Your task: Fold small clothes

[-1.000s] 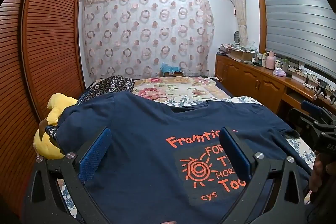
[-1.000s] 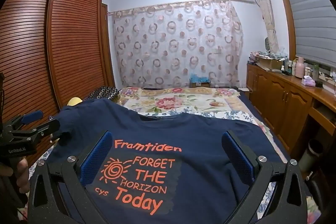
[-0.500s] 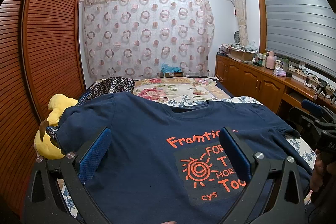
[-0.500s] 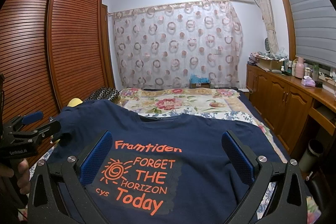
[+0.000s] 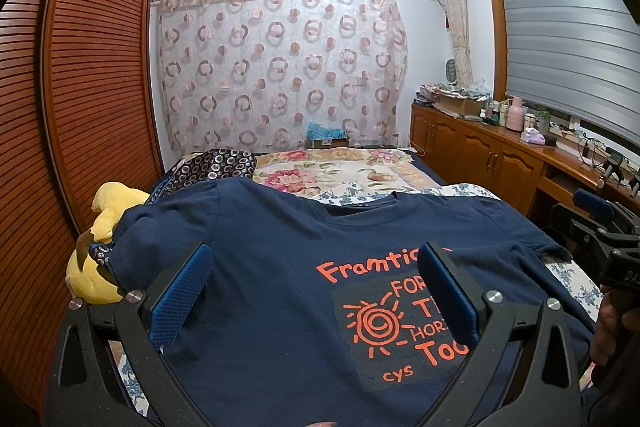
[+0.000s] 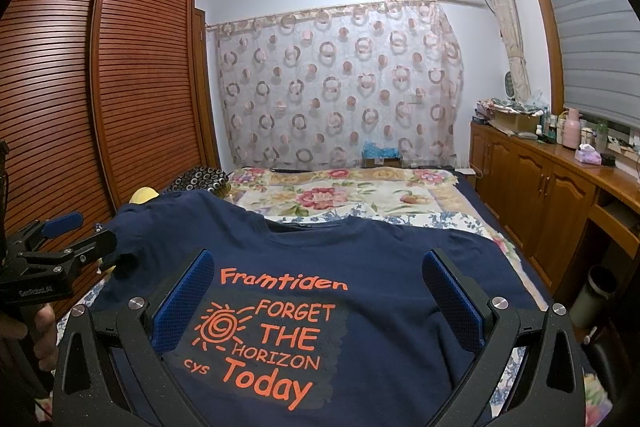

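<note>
Navy T-shirt (image 6: 360,259) flat on bed (image 6: 360,193), both grippers' fingers spread, seemingly hovering, grasping nothing

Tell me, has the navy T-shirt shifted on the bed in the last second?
No. The navy T-shirt keeps its place: its collar sits at the same spot against the floral quilt, and its print is unchanged.

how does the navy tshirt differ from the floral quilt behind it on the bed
The navy t-shirt is plain dark blue with orange lettering and a sun drawing; the floral quilt is cream with pink flowers and green leaves. The t-shirt lies nearest the cameras, under both open grippers; the quilt lies farther back, toward the curtain. The t-shirt's collar overlaps a blue-and-white floral sheet. Both lie spread out flat on the bed.
</note>
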Demonstrator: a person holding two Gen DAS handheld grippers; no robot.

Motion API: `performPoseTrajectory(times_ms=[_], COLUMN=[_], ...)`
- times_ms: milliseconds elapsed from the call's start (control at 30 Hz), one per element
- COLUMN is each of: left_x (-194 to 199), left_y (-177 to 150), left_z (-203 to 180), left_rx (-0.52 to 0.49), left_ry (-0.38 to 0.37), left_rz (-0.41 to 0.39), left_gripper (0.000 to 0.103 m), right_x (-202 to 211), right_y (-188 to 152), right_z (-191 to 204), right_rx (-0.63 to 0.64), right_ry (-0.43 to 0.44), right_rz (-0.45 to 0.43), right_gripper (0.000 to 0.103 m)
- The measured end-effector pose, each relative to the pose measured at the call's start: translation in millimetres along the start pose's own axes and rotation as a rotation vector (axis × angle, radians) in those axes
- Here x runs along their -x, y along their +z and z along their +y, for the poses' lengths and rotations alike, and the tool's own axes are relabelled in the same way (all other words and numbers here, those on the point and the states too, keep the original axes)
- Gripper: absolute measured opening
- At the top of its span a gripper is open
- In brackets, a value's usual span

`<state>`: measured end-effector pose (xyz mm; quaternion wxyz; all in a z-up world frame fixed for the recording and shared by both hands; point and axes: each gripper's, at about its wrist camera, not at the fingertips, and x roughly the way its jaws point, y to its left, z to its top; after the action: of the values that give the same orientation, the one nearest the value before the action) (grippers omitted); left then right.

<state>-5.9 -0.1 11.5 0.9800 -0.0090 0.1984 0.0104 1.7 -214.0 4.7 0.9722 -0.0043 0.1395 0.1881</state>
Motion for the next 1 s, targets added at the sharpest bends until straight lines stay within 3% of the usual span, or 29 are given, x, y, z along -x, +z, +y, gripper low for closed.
performPoseTrajectory(times_ms=[1000], left_x=[2.0], left_y=[2.1], left_z=[0.0], left_rx=[-0.006], left_ry=[0.002], left_rz=[-0.005], left_gripper=[0.103], right_x=[0.4], right_y=[1.0], right_z=[1.6], right_rx=[-0.002], right_ry=[0.002], right_rz=[-0.003], right_gripper=[0.103])
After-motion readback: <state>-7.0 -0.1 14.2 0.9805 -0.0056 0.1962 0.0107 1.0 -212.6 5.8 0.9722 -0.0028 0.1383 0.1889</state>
